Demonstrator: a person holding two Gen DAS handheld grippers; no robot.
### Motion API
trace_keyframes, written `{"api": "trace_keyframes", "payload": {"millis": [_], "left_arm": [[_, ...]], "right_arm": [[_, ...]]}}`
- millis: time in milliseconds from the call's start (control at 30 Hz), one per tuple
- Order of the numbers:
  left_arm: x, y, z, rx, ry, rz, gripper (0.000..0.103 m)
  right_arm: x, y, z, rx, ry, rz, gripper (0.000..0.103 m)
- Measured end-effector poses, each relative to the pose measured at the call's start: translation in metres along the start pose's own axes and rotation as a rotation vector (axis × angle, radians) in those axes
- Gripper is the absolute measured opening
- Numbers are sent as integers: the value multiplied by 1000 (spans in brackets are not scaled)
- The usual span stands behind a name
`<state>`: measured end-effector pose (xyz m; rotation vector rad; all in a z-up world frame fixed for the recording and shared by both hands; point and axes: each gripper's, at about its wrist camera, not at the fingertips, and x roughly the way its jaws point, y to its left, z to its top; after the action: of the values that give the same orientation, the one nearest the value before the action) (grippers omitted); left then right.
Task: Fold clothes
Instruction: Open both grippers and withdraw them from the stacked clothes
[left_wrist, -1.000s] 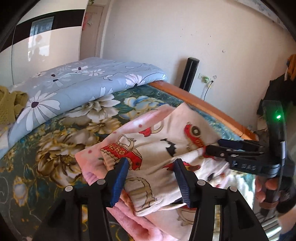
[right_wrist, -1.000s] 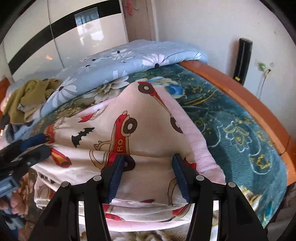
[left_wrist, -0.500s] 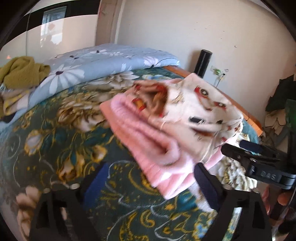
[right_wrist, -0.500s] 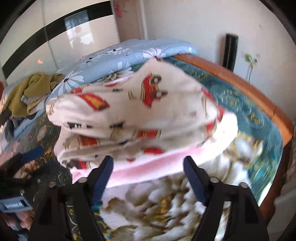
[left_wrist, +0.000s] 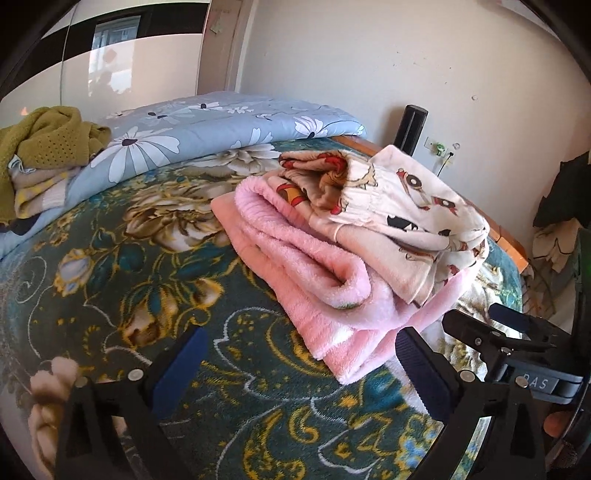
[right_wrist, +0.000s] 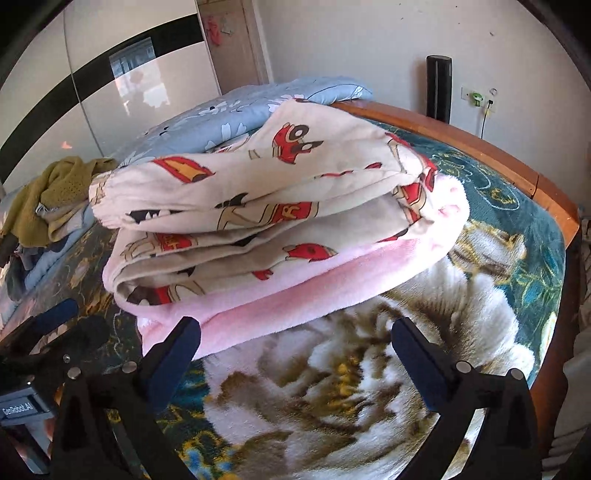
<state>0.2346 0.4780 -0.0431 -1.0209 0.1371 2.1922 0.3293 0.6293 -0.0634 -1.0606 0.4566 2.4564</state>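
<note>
Folded garment (left_wrist: 373, 236) lies on the bed (left_wrist: 155, 258), both hand-held grippers spread and holding nothing.

The cream, car-printed garment (right_wrist: 266, 206) with its pink fleece lining sits in a stacked fold on the teal floral bedspread, near the wooden bed edge (right_wrist: 480, 151). The left hand-held gripper (left_wrist: 299, 365) hovers just before the pile's pink corner, its blue pads wide apart. The right hand-held gripper (right_wrist: 295, 354) faces the pile's long side, likewise gaping, and shows in the left view at the lower right (left_wrist: 509, 332). Behind the pile lies a blue daisy quilt (left_wrist: 221, 129); an olive knit heap (left_wrist: 44, 136) rests at the far left.
</note>
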Motion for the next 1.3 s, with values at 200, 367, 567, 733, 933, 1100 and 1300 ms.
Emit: {"api": "trace_keyframes", "payload": {"millis": [200,367,567,733,933,1100,1300], "left_arm": [[4,4,-3,2,6,37,103],[9,5,-3,18,-2,130,103],[11,4,-6,28,-7,170,103],[13,1,-8,49,-5,189,103],[16,-1,-9,55,6,192,103],[19,-2,-10,59,13,196,103],[21,-4,-10,65,16,197,103]], "right_arm": [[-1,2,-7,-4,0,-11,103],[1,4,-10,-3,-5,-38,103],[1,6,-13,-18,-7,-55,103],[3,8,-13,-16,-9,-70,103],[3,5,-14,-14,-2,-81,103],[6,4,-11,-7,3,-85,103],[7,3,-9,-10,7,-91,103]]}}
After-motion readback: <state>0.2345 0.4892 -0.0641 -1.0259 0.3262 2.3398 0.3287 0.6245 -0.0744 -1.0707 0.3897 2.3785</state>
